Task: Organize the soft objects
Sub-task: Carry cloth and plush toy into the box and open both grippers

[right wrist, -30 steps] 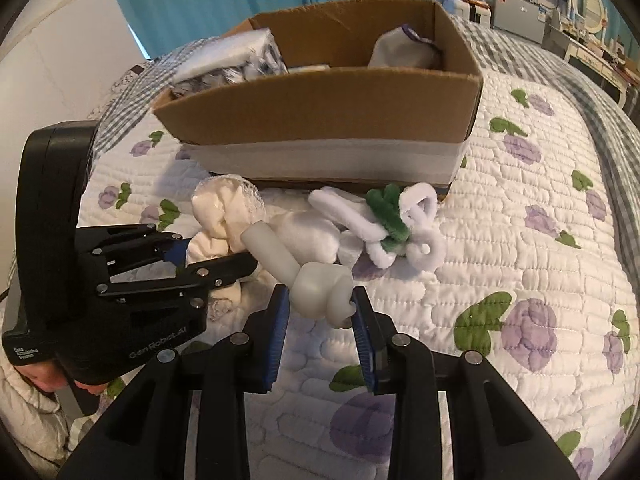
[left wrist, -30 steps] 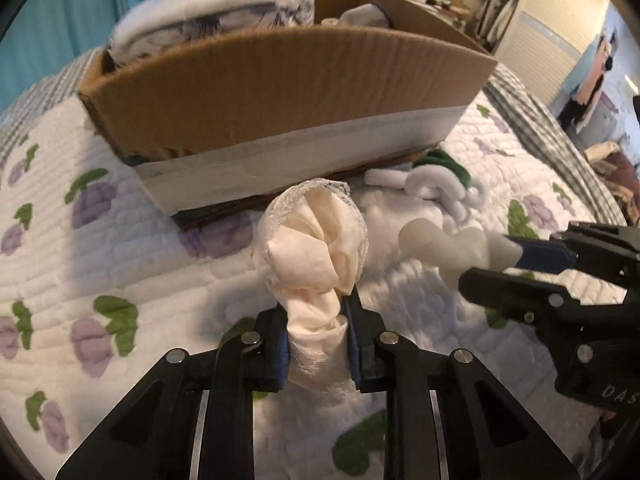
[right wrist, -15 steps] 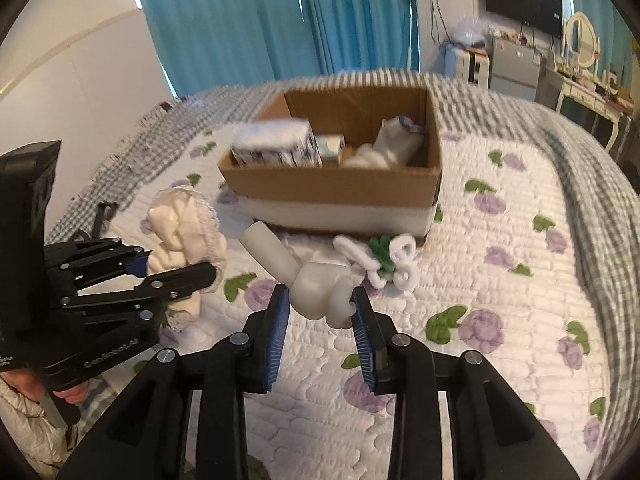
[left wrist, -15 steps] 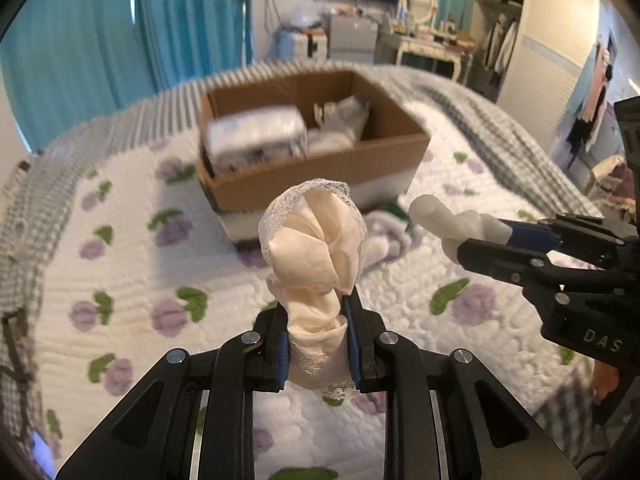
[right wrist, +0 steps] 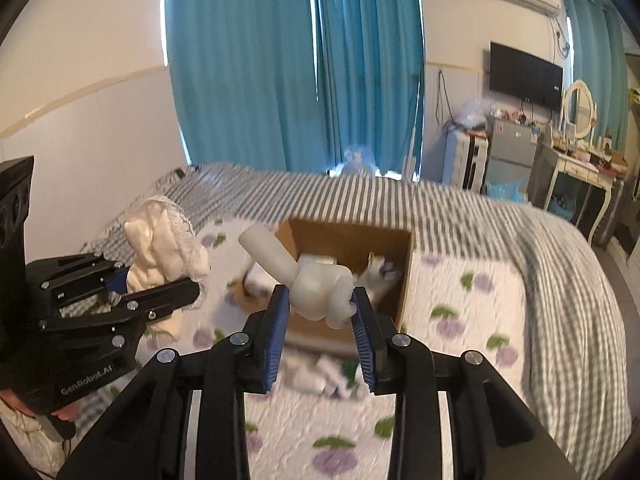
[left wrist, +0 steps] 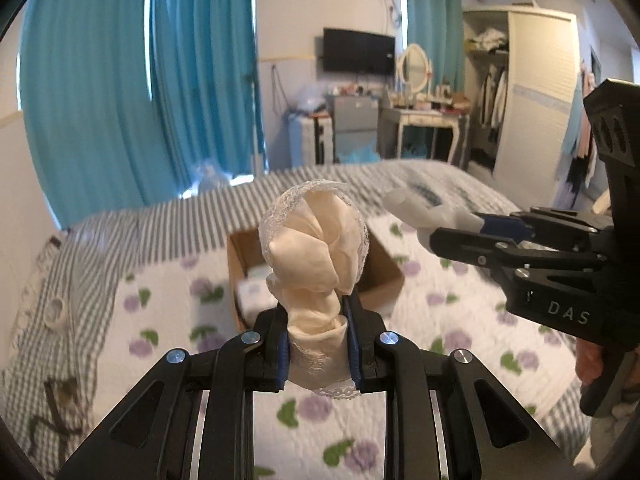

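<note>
Left wrist view
- Left gripper (left wrist: pixel 316 344): clamped on a cream cloth bundle (left wrist: pixel 316 248) edged with lace; the bundle stands upright out of the blue pads.
- Right gripper (left wrist: pixel 460 224): enters from the right, raised, gripping a white plush toy (left wrist: pixel 420 210).
- Box (left wrist: pixel 384 272): cardboard, open-topped, on the bed behind the bundle, mostly hidden by it.
- Bed (left wrist: pixel 160 320): white quilt with purple flowers.

Right wrist view
- Right gripper (right wrist: pixel 320 320): pads pressed against the white plush toy (right wrist: pixel 312 280), whose long end tilts up to the left.
- Left gripper (right wrist: pixel 160 280): at the left edge, gripping the cloth bundle (right wrist: pixel 164 248).
- Box (right wrist: pixel 404 280): beyond the toy, with pale items inside, blurred.
- Loose white pieces (right wrist: pixel 320 372): on the quilt just before the box, blurred.
</note>
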Demonstrator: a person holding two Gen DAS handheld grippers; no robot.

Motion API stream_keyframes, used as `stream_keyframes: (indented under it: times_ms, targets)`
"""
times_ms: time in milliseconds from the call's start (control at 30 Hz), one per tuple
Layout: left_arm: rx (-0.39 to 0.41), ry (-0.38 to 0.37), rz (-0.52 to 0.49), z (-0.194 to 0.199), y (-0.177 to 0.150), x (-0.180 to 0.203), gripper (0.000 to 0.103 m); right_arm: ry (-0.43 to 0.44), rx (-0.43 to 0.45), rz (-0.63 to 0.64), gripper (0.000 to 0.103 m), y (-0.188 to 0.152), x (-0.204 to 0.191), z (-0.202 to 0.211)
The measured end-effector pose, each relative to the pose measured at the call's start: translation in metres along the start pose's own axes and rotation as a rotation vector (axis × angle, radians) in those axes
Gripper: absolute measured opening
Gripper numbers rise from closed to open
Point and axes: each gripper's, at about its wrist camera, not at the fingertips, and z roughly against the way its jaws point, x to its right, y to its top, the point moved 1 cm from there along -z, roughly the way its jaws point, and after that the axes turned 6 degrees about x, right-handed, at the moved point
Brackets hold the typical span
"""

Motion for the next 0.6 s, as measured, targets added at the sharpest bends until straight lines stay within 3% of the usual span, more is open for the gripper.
stream_keyframes:
  times_ms: [333, 600]
  targets:
    - [0.019, -0.025, 0.045, -0.074, 0.046, -0.024, 0.022, -0.012, 0.008, -0.001, 0.032, 0.064, 0.031, -0.069]
    - [-0.082, 0.024, 0.005, -0.162, 0.023, -0.037, 0.026, 0.005, -0.090, -0.056, 0.032, 0.057, 0.058, -0.166]
